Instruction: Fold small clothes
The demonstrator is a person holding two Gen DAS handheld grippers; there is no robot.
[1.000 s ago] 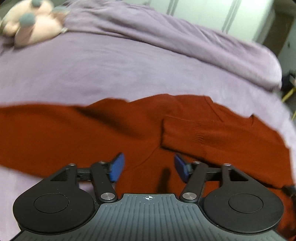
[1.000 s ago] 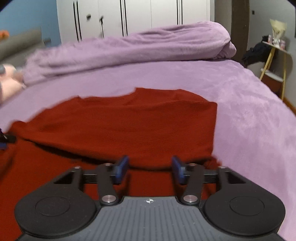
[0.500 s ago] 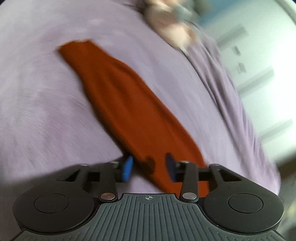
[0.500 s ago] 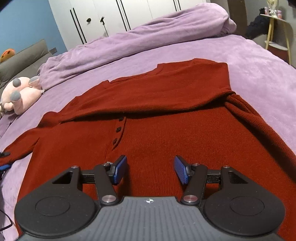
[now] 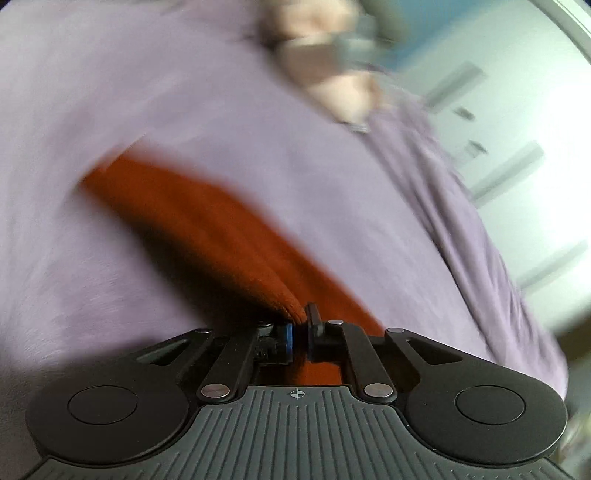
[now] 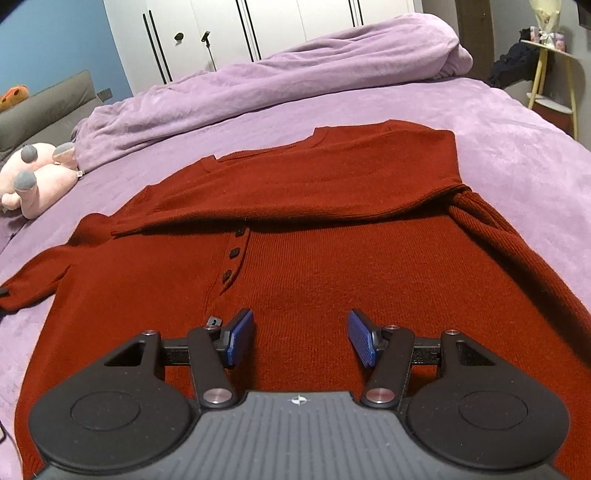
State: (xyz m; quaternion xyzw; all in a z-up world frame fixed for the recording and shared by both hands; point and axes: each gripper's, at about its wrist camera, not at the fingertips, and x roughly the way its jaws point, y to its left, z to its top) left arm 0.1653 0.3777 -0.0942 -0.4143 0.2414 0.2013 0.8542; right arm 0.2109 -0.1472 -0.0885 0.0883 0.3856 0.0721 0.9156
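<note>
A rust-red knit sweater (image 6: 332,258) with dark buttons lies spread on a purple bed (image 6: 498,140). One sleeve is folded across its chest. My right gripper (image 6: 301,338) is open and empty, hovering over the sweater's lower body. In the blurred left wrist view my left gripper (image 5: 300,334) is shut on the sweater's other sleeve (image 5: 207,229), which stretches away to the upper left over the bedcover. That sleeve end shows at the left edge of the right wrist view (image 6: 22,291).
A pink plush toy (image 6: 37,177) lies at the bed's left side; it also shows blurred in the left wrist view (image 5: 332,62). A rumpled purple duvet (image 6: 277,77) lies along the far side. White wardrobes (image 6: 258,26) stand behind. A small side table (image 6: 550,74) stands at right.
My left gripper has closed on the sleeve, which was between open jaws before, and the view has swung. My right gripper stays open, its view nearly unchanged over the last half second.
</note>
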